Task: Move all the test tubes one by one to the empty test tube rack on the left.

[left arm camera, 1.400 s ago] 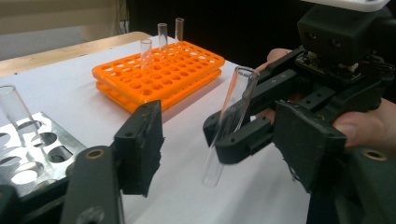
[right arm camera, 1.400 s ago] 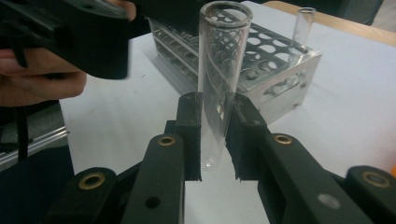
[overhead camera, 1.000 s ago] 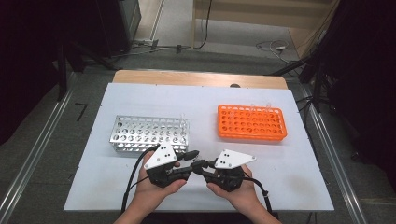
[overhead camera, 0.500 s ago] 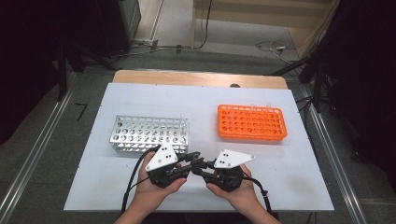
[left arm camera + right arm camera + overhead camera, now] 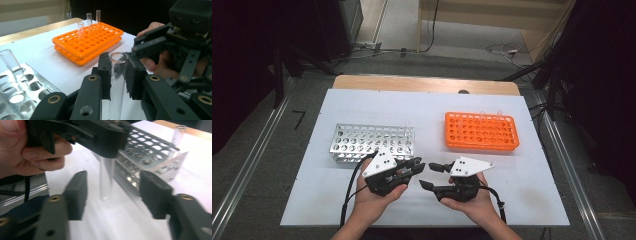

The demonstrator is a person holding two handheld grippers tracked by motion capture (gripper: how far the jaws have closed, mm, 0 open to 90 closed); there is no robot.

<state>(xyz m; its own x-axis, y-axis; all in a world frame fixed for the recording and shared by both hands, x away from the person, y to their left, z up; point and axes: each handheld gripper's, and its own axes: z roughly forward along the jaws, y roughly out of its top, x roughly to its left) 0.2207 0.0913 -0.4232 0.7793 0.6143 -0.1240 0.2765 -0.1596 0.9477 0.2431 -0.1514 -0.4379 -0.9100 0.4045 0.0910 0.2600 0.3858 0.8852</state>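
A clear glass test tube (image 5: 117, 75) is clamped upright between the jaws of the left gripper (image 5: 409, 167), gripped just below its open rim. In the right gripper view the same tube hangs from the left gripper, its rounded bottom free above the white tabletop (image 5: 432, 107).

The right gripper (image 5: 432, 176) is held wide apart, empty, its jaws facing the left gripper and flanking the tube's lower half without contact. Both grippers are held near the front edge of the tabletop, at its middle.

The metal rack (image 5: 371, 142) stands toward the left edge, with one tube seen upright in it at the far side. The orange rack (image 5: 482, 131) stands toward the right edge, carrying three tubes near its far edge.

Judgement: a hand-over of the tube from left to right appears to be in preparation.

Risks:
- The tube could drop and break if the left jaws are released before the right jaws have closed.
- Smooth glass could slip or tilt if gripped off-centre.
- Excess squeeze from two grippers at once could crack it.
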